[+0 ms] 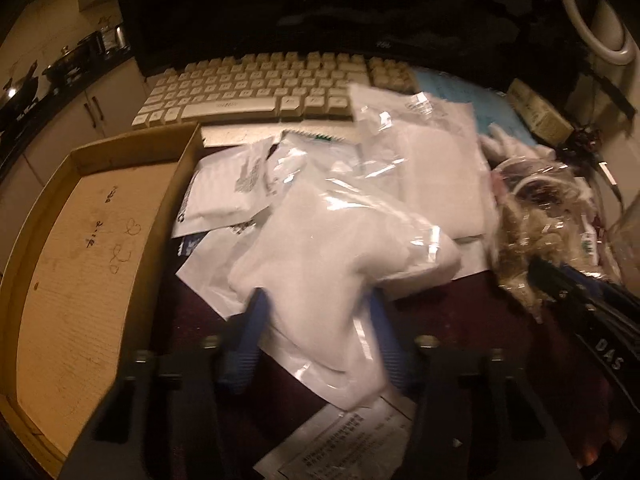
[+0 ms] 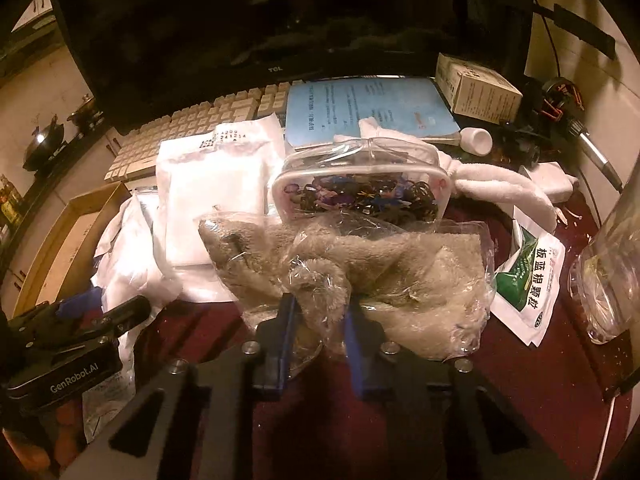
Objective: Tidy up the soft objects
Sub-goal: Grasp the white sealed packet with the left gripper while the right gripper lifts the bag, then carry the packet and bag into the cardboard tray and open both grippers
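A white soft pad in a clear plastic bag (image 1: 332, 248) lies on top of a pile of white packets (image 1: 432, 160) on the dark red desk. My left gripper (image 1: 318, 320) is shut on the bag's near end, with a blue finger (image 1: 252, 320) pressing on each side. In the right wrist view, a grey plush in a crinkled clear bag (image 2: 400, 268) lies at the front. My right gripper (image 2: 320, 316) is shut on a bunched fold of it. Behind it are a clear zip pouch (image 2: 360, 184) with dark flowered contents and a white plush (image 2: 500, 184).
A shallow cardboard tray (image 1: 100, 220) lies at the left. A beige keyboard (image 1: 248, 92) and a dark monitor (image 2: 260, 20) stand behind the pile. To the right are a blue booklet (image 2: 368, 108), a small box (image 2: 476, 84), a green-white sachet (image 2: 528, 276) and a glass jar (image 2: 612, 260).
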Tool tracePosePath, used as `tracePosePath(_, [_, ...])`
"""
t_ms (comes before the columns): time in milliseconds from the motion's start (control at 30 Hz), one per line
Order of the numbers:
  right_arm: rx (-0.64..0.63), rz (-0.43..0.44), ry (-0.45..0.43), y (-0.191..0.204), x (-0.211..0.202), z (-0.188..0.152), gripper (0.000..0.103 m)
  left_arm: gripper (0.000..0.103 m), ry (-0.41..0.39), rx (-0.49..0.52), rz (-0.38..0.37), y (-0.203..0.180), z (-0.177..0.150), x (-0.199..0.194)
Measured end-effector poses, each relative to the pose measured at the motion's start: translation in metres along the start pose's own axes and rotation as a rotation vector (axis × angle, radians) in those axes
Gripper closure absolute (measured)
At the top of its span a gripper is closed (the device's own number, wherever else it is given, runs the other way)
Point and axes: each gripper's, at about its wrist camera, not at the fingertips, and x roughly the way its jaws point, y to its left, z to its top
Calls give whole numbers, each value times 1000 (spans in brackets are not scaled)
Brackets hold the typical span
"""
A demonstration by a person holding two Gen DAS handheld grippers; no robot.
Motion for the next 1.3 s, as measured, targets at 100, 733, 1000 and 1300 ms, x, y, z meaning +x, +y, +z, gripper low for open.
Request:
tracePosePath(100, [1,9,-7,1,-4,-2,80,80,-18,-3,-27,1,1,-4])
tracePosePath(733, [-21,41,-92,13,-40,-1,80,92,-98,-20,-190,10,-6,-65])
tracePosePath(1000, [-39,49,-111,19,-49,0,80,92,-146,-4,-179,18,-2,-93])
tracePosePath(1300, [-61,63,-113,28,-52,-1,80,92,-159,-7,-162,25,-3,-101])
